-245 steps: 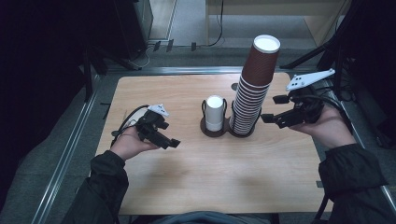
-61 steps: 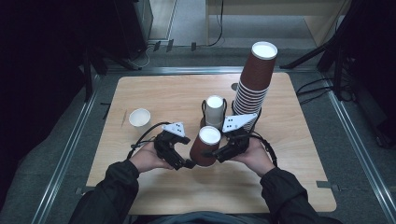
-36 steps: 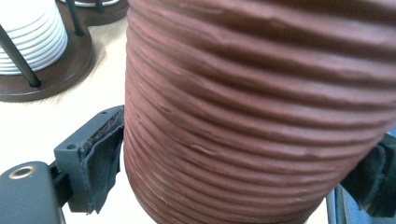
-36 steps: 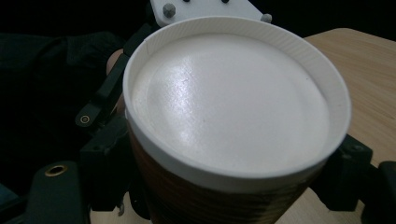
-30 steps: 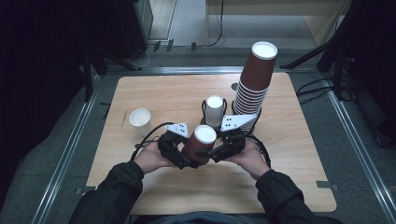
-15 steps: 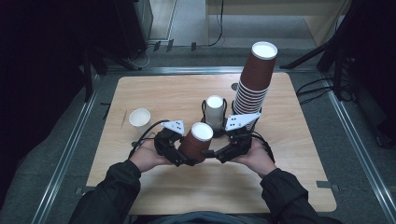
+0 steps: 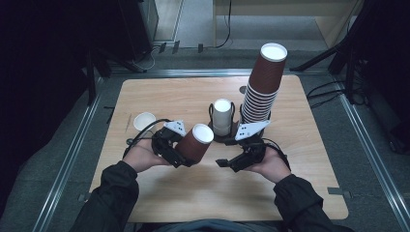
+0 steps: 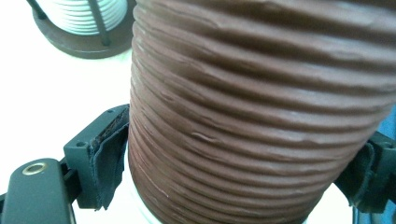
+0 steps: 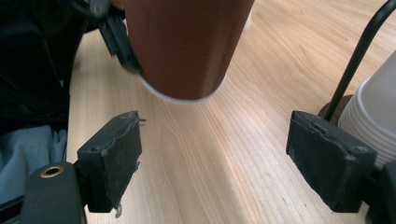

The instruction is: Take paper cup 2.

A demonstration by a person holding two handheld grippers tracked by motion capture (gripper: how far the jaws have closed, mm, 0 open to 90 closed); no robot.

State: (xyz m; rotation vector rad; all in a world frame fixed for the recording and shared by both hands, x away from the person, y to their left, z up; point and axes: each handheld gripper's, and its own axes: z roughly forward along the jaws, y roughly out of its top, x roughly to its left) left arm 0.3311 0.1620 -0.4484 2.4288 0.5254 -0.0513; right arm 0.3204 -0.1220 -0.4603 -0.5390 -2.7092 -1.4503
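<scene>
Left gripper view has the ribbed brown cup (image 8: 261,107) wedged right between the jaws of the left gripper (image 8: 233,177), both pads pressed on its sides, a firm hold low on the cup near its white rim. Over in the right gripper view, the right gripper (image 9: 224,163) stands wide open, nothing between its jaws but bare table (image 9: 210,177); the cup hangs just ahead of them, upside down and clear of the wood.
</scene>
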